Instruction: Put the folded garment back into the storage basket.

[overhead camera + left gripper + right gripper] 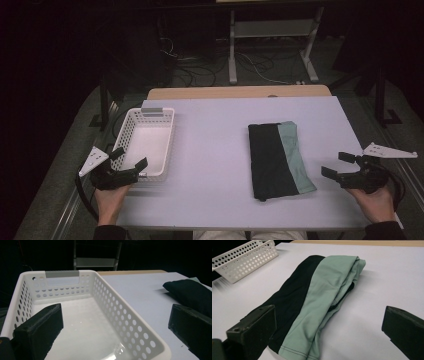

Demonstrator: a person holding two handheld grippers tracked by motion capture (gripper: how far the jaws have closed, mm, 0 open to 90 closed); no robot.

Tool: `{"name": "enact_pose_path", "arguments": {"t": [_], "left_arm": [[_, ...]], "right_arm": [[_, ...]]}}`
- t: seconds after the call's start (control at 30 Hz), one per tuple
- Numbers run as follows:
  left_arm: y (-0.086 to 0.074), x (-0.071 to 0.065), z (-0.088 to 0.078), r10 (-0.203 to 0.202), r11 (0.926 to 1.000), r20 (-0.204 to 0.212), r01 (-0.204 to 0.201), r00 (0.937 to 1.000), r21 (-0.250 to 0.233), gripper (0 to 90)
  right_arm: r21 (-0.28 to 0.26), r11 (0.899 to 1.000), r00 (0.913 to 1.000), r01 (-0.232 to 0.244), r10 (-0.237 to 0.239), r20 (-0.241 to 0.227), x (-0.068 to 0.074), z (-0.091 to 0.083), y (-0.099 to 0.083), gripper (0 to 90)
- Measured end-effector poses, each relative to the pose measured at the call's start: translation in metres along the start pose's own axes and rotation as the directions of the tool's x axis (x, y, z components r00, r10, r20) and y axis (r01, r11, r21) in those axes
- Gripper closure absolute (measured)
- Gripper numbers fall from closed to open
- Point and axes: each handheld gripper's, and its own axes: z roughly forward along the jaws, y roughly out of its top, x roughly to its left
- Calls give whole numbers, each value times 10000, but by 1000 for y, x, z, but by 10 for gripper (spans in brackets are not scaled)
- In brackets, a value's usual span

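A folded black and pale-green garment (pixel 277 160) lies flat on the white table (pixel 220 140), right of centre. A white perforated basket (pixel 145 142) stands empty at the left. My left gripper (pixel 129 161) hovers at the basket's near end, jaws open, nothing between them; in the left gripper view the basket (pixel 100 315) lies just ahead and the garment (pixel 192 293) at the right. My right gripper (pixel 339 164) is just right of the garment's near end, jaws open and empty. In the right gripper view the garment (pixel 312 302) stretches ahead between the jaws, with the basket (pixel 244 258) far left.
A wooden board edge (pixel 240 92) runs along the table's far side. Beyond it, on the dark floor, are a metal stand (pixel 272 45) and loose cables (pixel 200 70). Bare tabletop lies between basket and garment.
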Motion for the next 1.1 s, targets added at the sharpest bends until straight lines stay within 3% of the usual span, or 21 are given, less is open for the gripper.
{"name": "enact_pose_path", "arguments": {"t": [0.57, 1.1], "left_arm": [[2, -1, -1, 4, 9999, 78, -3, 10000, -127, 0], [12, -10, 10, 158, 9998, 535, -162, 9984, 81, 0]], "right_arm": [[-80, 9999, 9998, -99, 97, -196, 1, -3, 0, 0], [-139, 9999, 9997, 68, -71, -248, 5, -4, 11, 0]]}}
